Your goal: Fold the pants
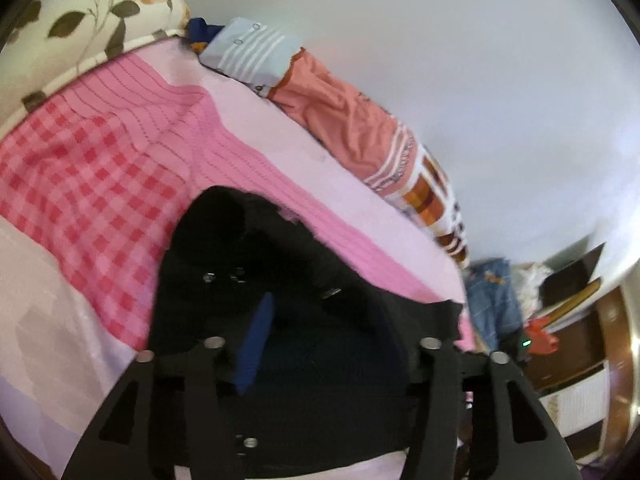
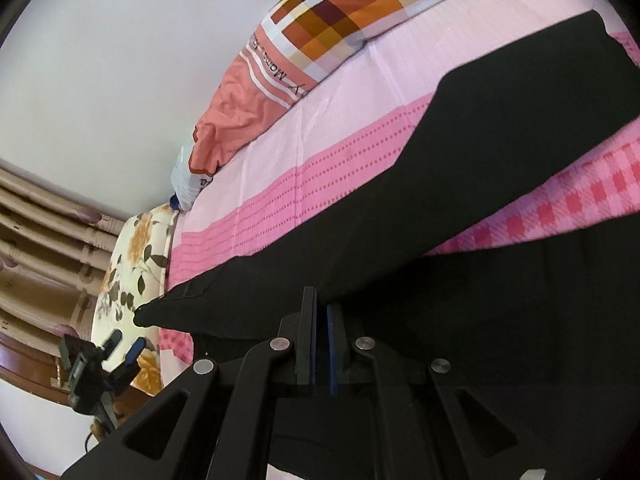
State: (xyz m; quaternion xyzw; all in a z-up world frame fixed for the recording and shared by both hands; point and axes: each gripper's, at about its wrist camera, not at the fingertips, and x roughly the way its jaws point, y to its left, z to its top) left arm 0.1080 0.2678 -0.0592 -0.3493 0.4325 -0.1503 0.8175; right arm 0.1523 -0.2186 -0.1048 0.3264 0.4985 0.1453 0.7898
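Lying: black pants [image 2: 460, 184] spread on the pink bed sheet [image 2: 340, 92], across its striped and checked bands.
Long axis: in the right wrist view one leg runs as a long band from upper right down to a pointed corner at lower left, near the floral pillow [image 2: 132, 256].
Second part: more black cloth lies below that leg; a strip of checked sheet shows between the two.
Right gripper [image 2: 322, 344]: jaws all but shut, only a thin gap between the blue pads; black cloth lies right at the tips, but I cannot tell whether any is pinched.
Left gripper [image 1: 320, 344]: jaws stand partly open over bunched black cloth; one blue pad [image 1: 256, 344] shows; the pads do not press the fabric.
Far edge: a checked and salmon quilt [image 2: 320, 28] lines the bed against the pale wall [image 2: 120, 60].
Open room: bare sheet between pants and quilt.
Left side: curtains [image 2: 48, 232] and a second device with blue-tipped fingers [image 2: 100, 364] beside the pillow.
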